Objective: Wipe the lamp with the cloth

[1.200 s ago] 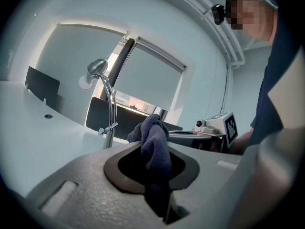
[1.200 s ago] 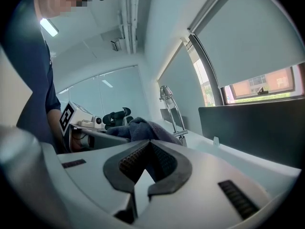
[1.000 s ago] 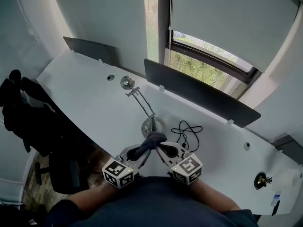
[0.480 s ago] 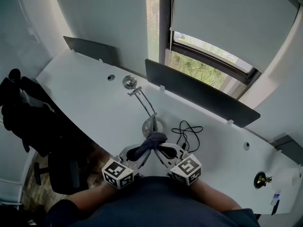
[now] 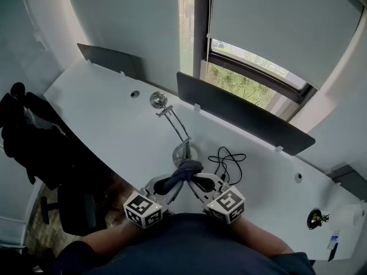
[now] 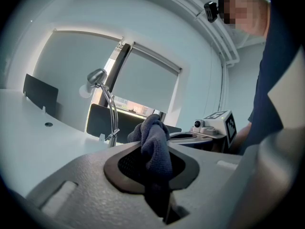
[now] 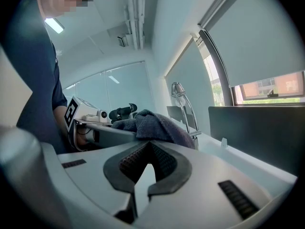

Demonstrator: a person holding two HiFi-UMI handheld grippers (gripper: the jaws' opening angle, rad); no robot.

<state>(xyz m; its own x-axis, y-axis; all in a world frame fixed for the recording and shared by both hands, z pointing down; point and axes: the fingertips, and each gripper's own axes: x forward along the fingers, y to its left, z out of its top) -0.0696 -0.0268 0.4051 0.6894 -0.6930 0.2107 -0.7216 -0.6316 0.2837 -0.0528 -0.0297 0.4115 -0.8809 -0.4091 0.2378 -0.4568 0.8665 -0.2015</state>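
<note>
Head view: cloth held at the lamp's foot, the wipe about to start low.
Near the front edge of the tabletop (image 5: 103, 105) the lamp (image 5: 183, 151) stands upright. My left gripper (image 6: 155, 162) is clamped on the cloth (image 5: 183, 169) just beside the base, I judge for reach. My right gripper (image 7: 148, 162), its tips together on nothing, waits alongside. Nothing has shifted since half a second ago.

- Head view: set high above the lamp (image 5: 176, 126), facing forward and steeply down, at a distance that takes in the whole white surface (image 5: 103, 105).
- View from the left tool (image 5: 174, 182): low and close on the near side of the lamp, facing along its own jaws, with the lamp beyond them to the left.
- View from the right tool (image 5: 196, 182): equally low and close, with the lamp beyond the jaws to the right.
- Shared field: all three views contain the lamp, and each tool view also catches the other tool's marker cube (image 6: 220, 123).
</note>
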